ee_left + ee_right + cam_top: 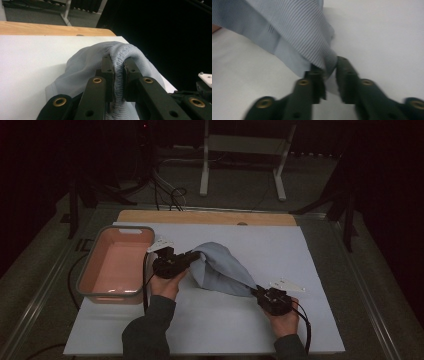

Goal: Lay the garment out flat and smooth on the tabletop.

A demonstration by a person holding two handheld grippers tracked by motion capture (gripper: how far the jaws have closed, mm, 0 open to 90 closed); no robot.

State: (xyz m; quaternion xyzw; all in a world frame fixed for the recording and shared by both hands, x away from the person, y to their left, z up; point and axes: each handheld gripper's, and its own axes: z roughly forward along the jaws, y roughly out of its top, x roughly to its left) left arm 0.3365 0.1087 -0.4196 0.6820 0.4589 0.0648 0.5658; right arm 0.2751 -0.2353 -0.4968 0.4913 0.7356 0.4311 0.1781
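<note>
Two tools [196, 256] [256, 291] grip one cloth [220, 270].

Soft pale-blue cloth [220, 270] bunches at centre frame, finely ribbed knit with a thicker ribbed hem showing in the left gripper view. The left gripper [118, 75] looks like matt black plastic, dotted with shiny brass-coloured rivets. Under it lies a smooth, matt white sheet [280, 245]; bare wood [150, 216] edges it at the top. At left sits a glossy pink plastic tub [116, 265], grey-rimmed.
</note>
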